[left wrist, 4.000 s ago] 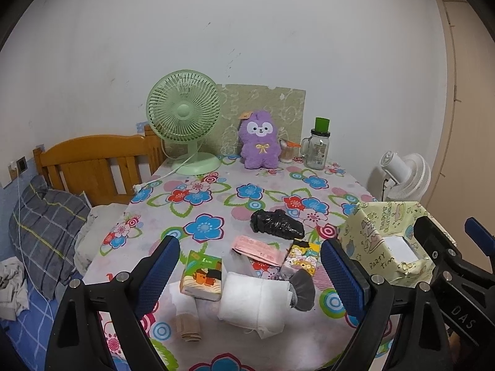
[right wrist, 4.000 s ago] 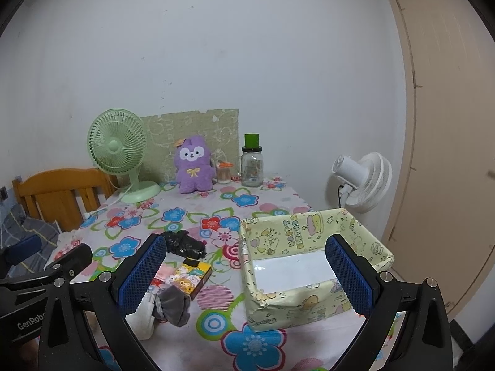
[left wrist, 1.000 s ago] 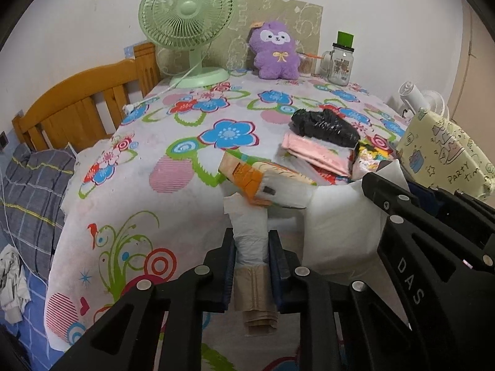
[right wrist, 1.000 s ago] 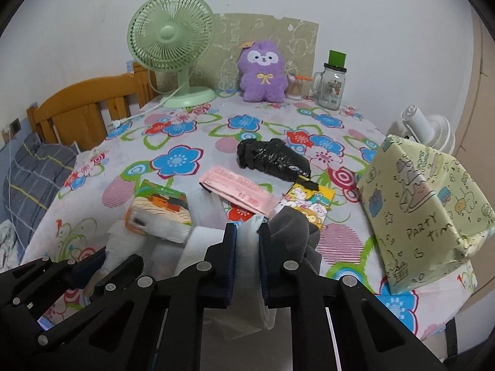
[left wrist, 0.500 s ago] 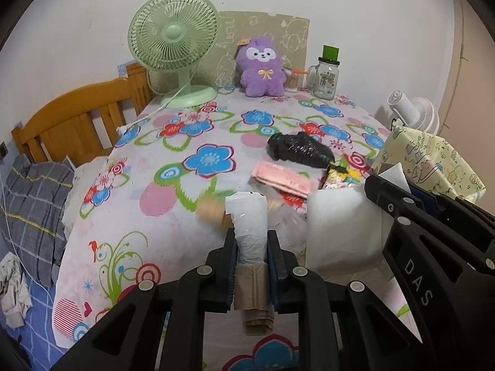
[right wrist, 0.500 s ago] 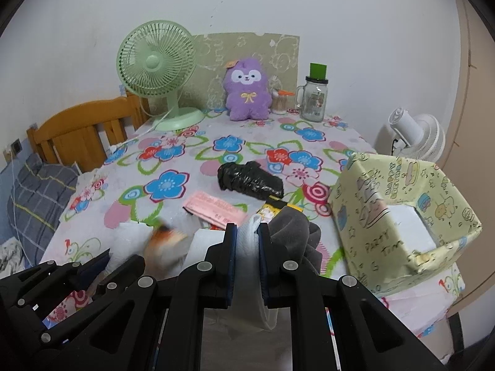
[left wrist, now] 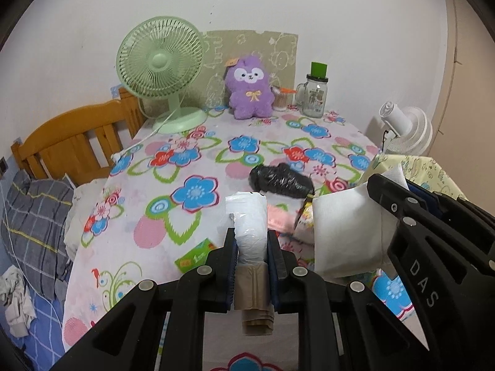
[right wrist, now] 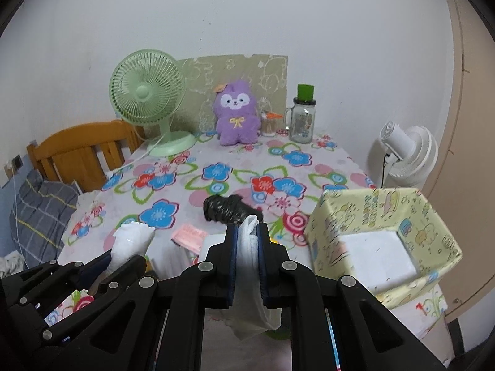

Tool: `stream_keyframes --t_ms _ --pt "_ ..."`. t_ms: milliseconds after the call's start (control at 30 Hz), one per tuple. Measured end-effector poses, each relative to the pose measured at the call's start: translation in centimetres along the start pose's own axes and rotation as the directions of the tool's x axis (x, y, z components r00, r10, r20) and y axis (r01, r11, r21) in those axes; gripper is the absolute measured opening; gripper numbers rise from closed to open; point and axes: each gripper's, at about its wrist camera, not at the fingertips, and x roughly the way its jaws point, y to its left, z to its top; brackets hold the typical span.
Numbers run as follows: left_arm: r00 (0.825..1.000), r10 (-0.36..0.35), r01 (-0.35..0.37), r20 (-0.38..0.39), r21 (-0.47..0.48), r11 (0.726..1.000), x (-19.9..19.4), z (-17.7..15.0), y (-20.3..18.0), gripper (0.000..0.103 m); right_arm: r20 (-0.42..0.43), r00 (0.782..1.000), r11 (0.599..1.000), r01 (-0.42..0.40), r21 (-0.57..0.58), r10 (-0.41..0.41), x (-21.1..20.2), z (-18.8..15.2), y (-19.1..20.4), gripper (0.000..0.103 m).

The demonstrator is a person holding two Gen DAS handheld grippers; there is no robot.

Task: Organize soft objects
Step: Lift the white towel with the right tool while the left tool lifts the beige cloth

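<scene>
My left gripper (left wrist: 251, 238) is shut on a white plastic-wrapped packet (left wrist: 247, 216). The packet's beige end (left wrist: 254, 306) hangs below the jaws, above the flowered table (left wrist: 198, 154). My right gripper (right wrist: 248, 232) is shut on a white folded cloth (right wrist: 251, 278), also lifted off the table; in the left wrist view the cloth (left wrist: 346, 232) hangs just right of the packet. A yellow patterned box (right wrist: 365, 210) stands open at the right, beside the right gripper. A black wrapped bundle (right wrist: 227, 210) and a pink packet (right wrist: 188, 236) lie on the table ahead.
A small green pack (left wrist: 195, 256) lies near the table's front. At the back stand a green desk fan (left wrist: 161, 71), a purple plush (left wrist: 249, 92) and a glass jar (left wrist: 315, 99). A wooden chair (left wrist: 71, 142) is on the left and a white fan (left wrist: 405, 130) on the right.
Both grippers have risen from the table with the packet and the cloth still held. The orange-and-green pack that leaned on the packet has dropped and lies on the table.
</scene>
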Motion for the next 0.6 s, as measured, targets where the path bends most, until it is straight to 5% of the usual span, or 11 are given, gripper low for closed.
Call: stream_keyframes --t_ms 600 --pt "0.999 -0.006 0.005 0.039 0.018 1.000 -0.4 2.8 -2.9 0.016 0.033 0.999 1.000 0.000 0.029 -0.001 -0.7 2.2 -3.7 0.014"
